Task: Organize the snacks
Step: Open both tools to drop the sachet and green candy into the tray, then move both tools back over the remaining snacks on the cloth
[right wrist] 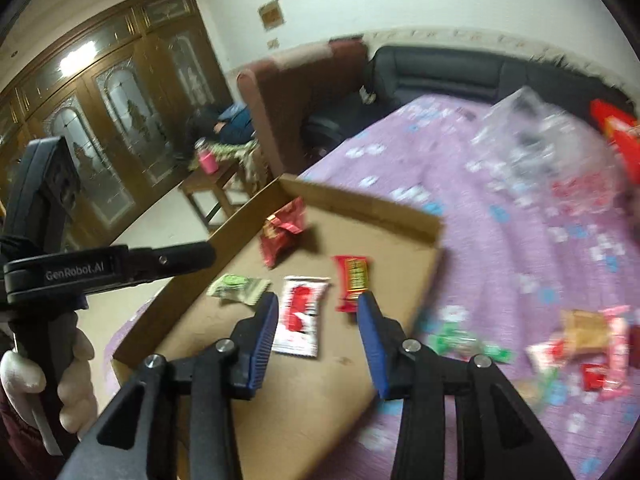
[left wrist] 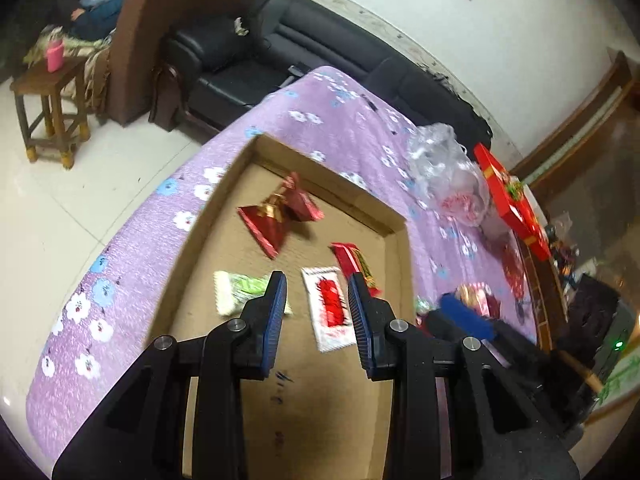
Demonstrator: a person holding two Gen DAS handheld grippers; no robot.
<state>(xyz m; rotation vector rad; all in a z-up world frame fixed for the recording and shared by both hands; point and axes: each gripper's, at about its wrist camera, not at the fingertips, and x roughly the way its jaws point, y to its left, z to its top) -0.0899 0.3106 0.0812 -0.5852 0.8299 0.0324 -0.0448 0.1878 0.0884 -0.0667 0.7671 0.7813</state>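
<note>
A shallow cardboard tray [left wrist: 396, 248] [right wrist: 400, 212] lies on a purple flowered cloth. In it lie a dark red packet [left wrist: 276, 216] [right wrist: 280, 236], a green and white packet [left wrist: 236, 292] [right wrist: 238, 286], a white and red packet [left wrist: 330, 308] [right wrist: 300, 316] and a red bar packet [left wrist: 352, 260] [right wrist: 352, 280]. My left gripper [left wrist: 317, 292] is open and empty above the white and red packet. My right gripper [right wrist: 318, 312] is open and empty above the tray's near part. Several loose snacks [right wrist: 580, 348] lie on the cloth right of the tray.
A clear plastic bag [left wrist: 448, 172] [right wrist: 548, 140] and a red box [left wrist: 512, 204] stand on the cloth beyond the tray. A black sofa [left wrist: 248, 56], a brown chair [right wrist: 296, 96] and a small wooden table with a pink cup [left wrist: 54, 54] stand on the floor behind.
</note>
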